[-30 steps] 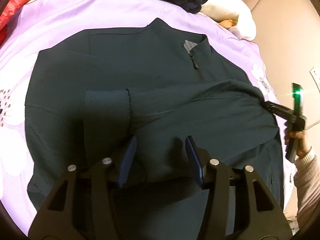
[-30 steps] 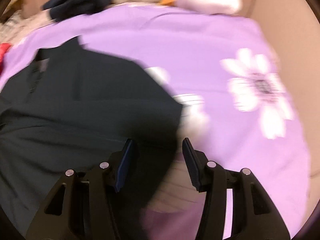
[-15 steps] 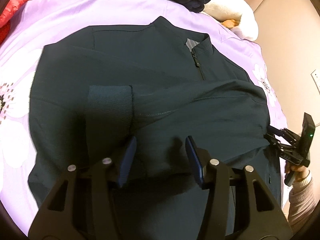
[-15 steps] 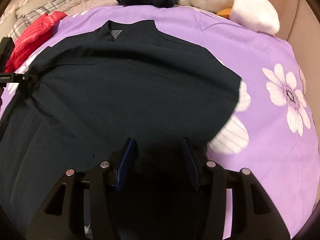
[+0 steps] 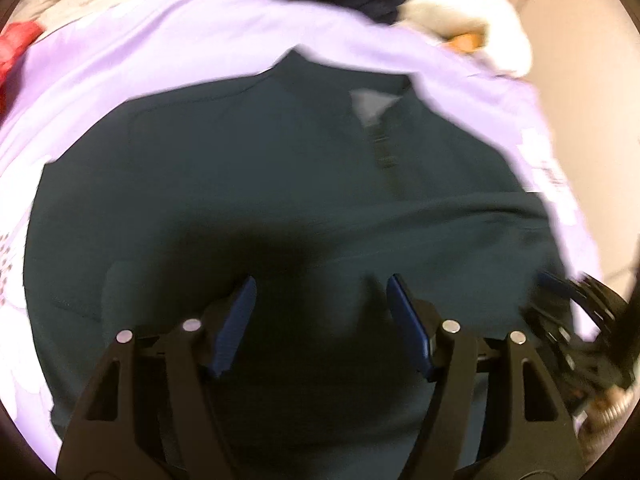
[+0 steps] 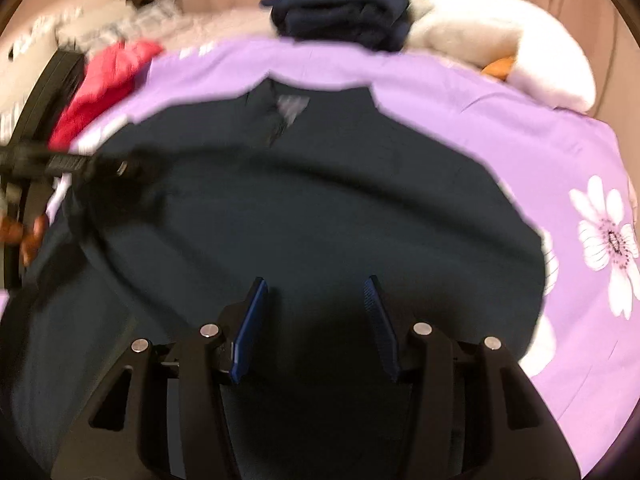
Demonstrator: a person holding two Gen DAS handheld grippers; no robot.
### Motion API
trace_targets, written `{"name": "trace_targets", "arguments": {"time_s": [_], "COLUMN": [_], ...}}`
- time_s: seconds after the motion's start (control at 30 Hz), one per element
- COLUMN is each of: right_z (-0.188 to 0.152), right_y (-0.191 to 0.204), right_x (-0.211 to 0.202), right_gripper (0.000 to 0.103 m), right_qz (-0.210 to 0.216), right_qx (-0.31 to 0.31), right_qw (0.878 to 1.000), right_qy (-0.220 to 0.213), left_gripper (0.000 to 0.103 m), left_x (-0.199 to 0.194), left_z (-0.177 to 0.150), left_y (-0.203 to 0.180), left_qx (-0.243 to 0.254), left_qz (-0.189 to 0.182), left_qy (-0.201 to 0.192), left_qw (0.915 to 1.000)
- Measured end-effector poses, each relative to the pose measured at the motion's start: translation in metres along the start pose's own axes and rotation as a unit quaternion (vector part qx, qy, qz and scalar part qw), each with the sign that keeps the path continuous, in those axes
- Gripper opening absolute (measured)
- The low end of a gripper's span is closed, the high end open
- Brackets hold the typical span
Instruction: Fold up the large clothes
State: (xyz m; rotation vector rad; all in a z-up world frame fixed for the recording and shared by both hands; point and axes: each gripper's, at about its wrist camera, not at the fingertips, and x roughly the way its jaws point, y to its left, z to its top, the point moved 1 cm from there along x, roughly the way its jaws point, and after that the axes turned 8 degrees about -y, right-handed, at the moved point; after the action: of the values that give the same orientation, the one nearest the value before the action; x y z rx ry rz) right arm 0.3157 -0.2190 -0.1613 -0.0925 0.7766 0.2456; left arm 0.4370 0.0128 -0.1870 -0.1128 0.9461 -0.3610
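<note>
A dark teal zip jacket [image 5: 256, 184] lies flat on the purple flowered bedspread [image 5: 168, 40], collar away from me, with a sleeve folded across its front. My left gripper [image 5: 320, 300] is open and empty, low over the jacket's lower middle. In the right wrist view the same jacket [image 6: 320, 216] fills the middle, and my right gripper [image 6: 316, 300] is open and empty above its lower part. The right gripper also shows at the right edge of the left wrist view [image 5: 576, 320]. The left gripper shows at the left edge of the right wrist view [image 6: 64, 164].
A folded navy garment [image 6: 340, 16] and a white plush toy [image 6: 500, 44] lie at the head of the bed. A red padded jacket [image 6: 104, 84] lies at the far left. Both views are motion-blurred.
Both grippers have dropped closer to the jacket's lower part. The right gripper has swung from the jacket's right shoulder edge to over its lower middle. Both stayed open.
</note>
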Motion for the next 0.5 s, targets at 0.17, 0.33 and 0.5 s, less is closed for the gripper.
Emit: {"name": "trace_targets", "arguments": {"time_s": [0.17,0.33,0.5], "right_z": [-0.023,-0.044,-0.088], "right_y": [-0.005,-0.015,-0.011], "right_x": [-0.025,-0.079,-0.132], "right_gripper": [0.052,0.061,0.062], "right_qz": [-0.004,-0.005,0.016], "right_qx": [0.000,0.043,0.115], "right_qw": [1.000,0.999,0.993], "right_qy": [0.003,-0.023,-0.030], "left_gripper": [0.056,0.082,0.086], "left_x": [-0.019,-0.090,-0.171], "left_z": [-0.004,-0.040,-0.118], "left_y": [0.029,0.039,0.055], "left_qx": [-0.056,-0.046,-0.067], "left_qz": [-0.036,-0.045,-0.045], "left_qy": [-0.018,-0.062,-0.077], "left_qw": [0.9976,0.9960,0.9938]}}
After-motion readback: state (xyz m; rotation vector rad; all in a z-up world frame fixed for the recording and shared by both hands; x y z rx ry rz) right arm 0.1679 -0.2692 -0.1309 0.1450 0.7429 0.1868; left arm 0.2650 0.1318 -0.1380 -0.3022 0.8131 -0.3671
